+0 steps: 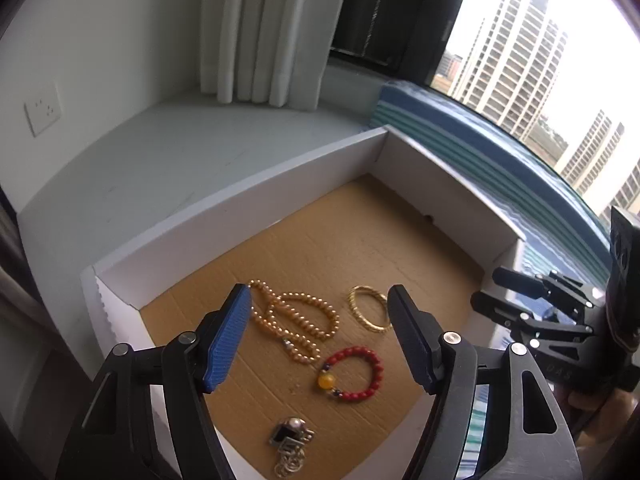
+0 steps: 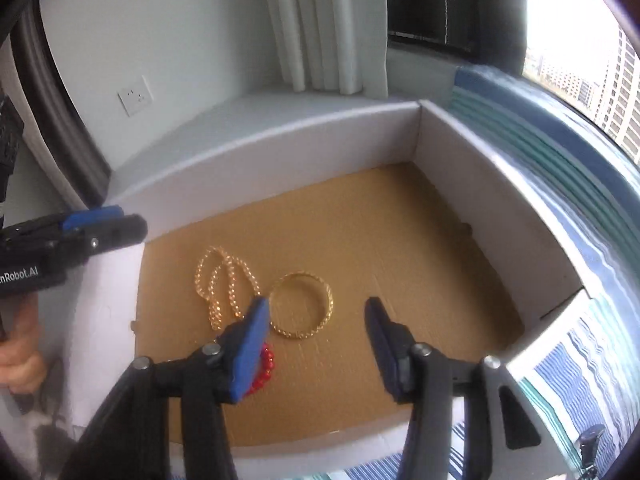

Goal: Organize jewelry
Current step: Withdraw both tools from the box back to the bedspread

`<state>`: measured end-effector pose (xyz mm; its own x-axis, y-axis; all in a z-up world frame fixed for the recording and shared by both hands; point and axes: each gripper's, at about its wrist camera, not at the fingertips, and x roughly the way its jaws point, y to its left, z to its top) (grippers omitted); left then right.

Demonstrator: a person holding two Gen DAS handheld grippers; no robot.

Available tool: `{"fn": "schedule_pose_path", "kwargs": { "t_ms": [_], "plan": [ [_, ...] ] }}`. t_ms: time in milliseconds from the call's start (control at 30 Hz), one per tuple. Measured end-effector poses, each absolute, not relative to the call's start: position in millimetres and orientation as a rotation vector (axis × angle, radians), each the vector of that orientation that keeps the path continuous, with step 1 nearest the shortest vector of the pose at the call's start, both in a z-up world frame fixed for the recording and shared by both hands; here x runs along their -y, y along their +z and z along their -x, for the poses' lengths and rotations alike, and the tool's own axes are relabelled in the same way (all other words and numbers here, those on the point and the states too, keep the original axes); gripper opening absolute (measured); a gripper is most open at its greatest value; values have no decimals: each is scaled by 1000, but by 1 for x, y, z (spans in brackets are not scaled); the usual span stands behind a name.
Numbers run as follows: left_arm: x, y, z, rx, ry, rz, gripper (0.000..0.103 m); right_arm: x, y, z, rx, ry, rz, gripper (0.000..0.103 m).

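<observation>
Box [image 1: 256, 184]: shallow, white walls, brown cardboard floor; it sits on a pale window ledge [image 1: 168, 152], beside a blue-and-green striped cushion [image 1: 472, 136].
Pearl necklace [image 1: 298, 320]: golden beads, lying in loose loops on the box floor, toward the left wall.
Gold bangle [image 1: 368, 309]: twisted ring, flat on the floor just right of the necklace, apart from it.
Red bead bracelet [image 1: 354, 374]: one yellow bead at its left, lying nearer the camera than the bangle; in the right wrist view it is partly hidden behind a blue pad.
Metal pendant with chain [image 1: 291, 442]: pale stone on top, at the near edge of the floor.
Left gripper [image 1: 320, 336]: released, blue pads spread wide, empty, hanging above the necklace and bracelet.
Right gripper [image 2: 316, 354]: released, fingers wide apart, empty, above the floor near the bangle.
Background: white curtain [image 1: 264, 32], wall socket [image 1: 42, 112], window showing tower blocks [image 1: 516, 56].
</observation>
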<state>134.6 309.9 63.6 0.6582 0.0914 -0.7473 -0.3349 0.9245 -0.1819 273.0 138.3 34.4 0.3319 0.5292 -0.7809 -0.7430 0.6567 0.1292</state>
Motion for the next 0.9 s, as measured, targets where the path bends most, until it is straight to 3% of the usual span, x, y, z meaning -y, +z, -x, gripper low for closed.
{"fn": "schedule_pose_path", "kwargs": {
  "t_ms": [67,200,400,567,667,767,867,900],
  "plan": [
    [-289,89,-114,-765,197,294,80,-112,54,-255,-841,839,239,52],
    [-238,142,-77,-651,73,214,94,-55,79,-209,-739,792,177,67],
    [-162,168,-36,-565,-100,176,102,49,53,-131,-690,621,177,68],
    [-108,112,-29,-607,-180,249,102,159,15,-69,-766,408,96,69],
    [-80,54,-42,-745,-193,270,102,216,14,-32,-736,278,-10,85],
    [-59,-3,-52,-893,-201,323,101,261,18,-11,-696,193,-92,88],
    [-40,-40,-56,-980,-246,324,101,276,9,-5,-709,160,-102,103],
    [-34,-47,-55,-996,-254,292,101,277,2,-7,-732,161,-109,103]
  ]
}}
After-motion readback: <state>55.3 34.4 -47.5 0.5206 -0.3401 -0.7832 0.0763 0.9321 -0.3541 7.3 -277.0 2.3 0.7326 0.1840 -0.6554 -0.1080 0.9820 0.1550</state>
